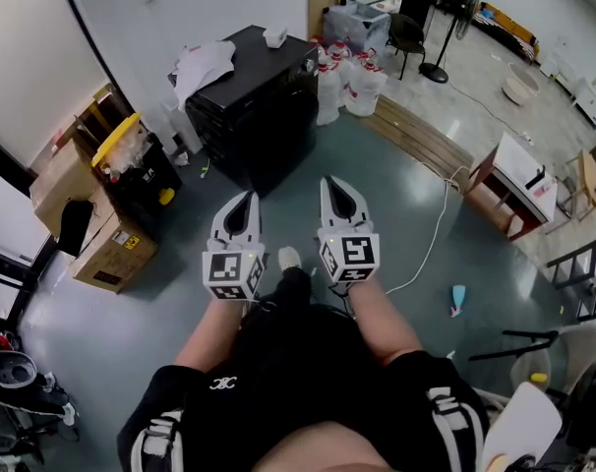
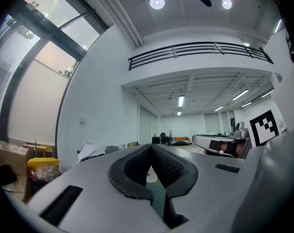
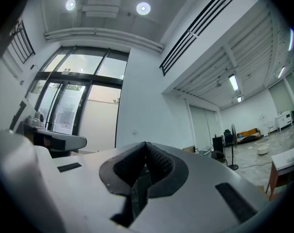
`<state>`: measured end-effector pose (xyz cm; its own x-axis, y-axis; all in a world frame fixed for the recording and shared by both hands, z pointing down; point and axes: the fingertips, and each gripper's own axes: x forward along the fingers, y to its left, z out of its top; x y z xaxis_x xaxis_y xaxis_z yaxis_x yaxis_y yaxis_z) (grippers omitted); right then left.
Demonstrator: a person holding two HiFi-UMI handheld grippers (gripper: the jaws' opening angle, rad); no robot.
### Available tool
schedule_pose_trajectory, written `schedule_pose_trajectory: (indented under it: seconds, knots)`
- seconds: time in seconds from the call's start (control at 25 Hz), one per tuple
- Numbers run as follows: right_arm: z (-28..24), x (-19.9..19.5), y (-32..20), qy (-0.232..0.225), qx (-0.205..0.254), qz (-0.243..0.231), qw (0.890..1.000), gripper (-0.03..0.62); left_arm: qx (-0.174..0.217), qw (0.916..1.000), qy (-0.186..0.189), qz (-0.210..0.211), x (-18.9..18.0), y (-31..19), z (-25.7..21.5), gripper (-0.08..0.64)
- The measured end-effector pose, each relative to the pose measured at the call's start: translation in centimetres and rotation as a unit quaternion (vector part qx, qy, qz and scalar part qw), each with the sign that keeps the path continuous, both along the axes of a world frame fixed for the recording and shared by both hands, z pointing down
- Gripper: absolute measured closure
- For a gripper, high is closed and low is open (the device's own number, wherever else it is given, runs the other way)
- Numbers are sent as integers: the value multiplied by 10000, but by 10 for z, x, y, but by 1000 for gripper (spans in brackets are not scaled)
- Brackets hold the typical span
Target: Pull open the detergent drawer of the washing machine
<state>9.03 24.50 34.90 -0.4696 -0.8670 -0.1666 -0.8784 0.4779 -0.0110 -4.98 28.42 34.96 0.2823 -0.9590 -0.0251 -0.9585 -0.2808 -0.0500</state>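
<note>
Jaws together on left gripper (image 1: 249, 199) and right gripper (image 1: 331, 185) (both empty), above grey floor (image 1: 101, 332)

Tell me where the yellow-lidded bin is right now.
In the head view the yellow-lidded bin stands on the left, between the cardboard boxes and the black cabinet.

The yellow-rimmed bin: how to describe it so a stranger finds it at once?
Start at the black cabinet by the white wall. Left of it, beside the brown cardboard boxes, stands a dark bin. Only it has a bright yellow rim.
</note>
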Motion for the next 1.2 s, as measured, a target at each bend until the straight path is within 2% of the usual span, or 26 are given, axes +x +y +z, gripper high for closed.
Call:
schedule_pose_trajectory:
  seconds: [0.44, 0.76, 1.2]
  knots:
    - [-5, 17, -97, 279, 182, 97, 9994, 588, 52, 9997, 132, 220, 19, -106, 8, 558]
    - [-5, 23, -181, 156, 88, 84, 9998, 588, -57, 9997, 148, 185, 22, -190, 7, 558]
    - [17, -3, -285, 44, -225, -123, 9997, 588, -393, 9992, 60, 30, -1, -286, 28, 558]
